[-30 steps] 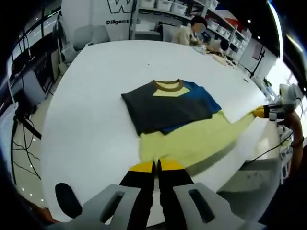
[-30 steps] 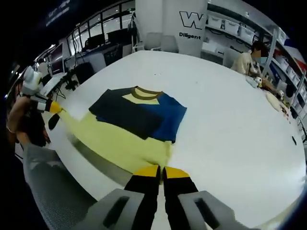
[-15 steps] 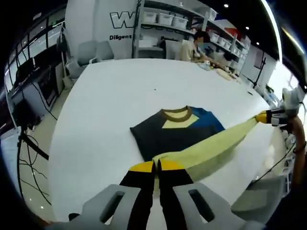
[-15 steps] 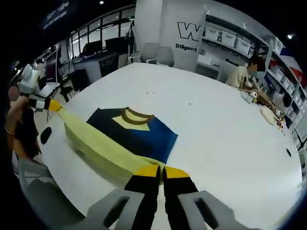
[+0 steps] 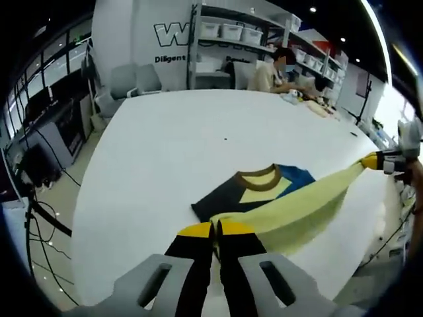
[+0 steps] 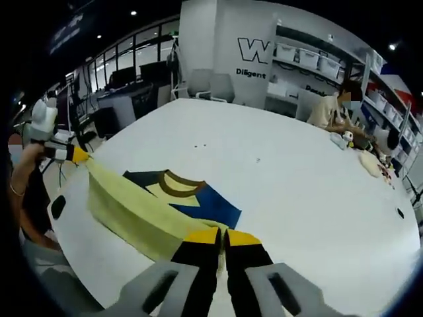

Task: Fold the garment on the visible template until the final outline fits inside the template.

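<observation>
Looking along my left gripper (image 5: 215, 229) in the left gripper view, I see its yellow-tipped jaws pinched together on one bottom corner of the shirt (image 5: 264, 191). The pale yellow hem is lifted and stretched as a taut band across to my right gripper (image 5: 374, 160), which pinches the other corner at the right edge. The upper part of the shirt lies flat on the white table (image 5: 165, 139) — brown collar, dark sleeve on one side, blue on the other. To do this fold well, I judge I should carry both corners forward at the same height, keep the band tight so no wrinkle forms, and lay the hem just below the collar before letting go. I cannot make out any template outline on the table, so I would align by the shirt's own edges.

In the right gripper view, my right gripper (image 6: 221, 236) is likewise clamped on the yellow cloth, and the left gripper (image 6: 71, 154) holds the far end. The shirt (image 6: 188, 195) looks thin, soft and limp, sagging a little between the grips — likely a light knit. The table (image 6: 297, 178) is smooth, matte and broad, with rounded edges.
</observation>
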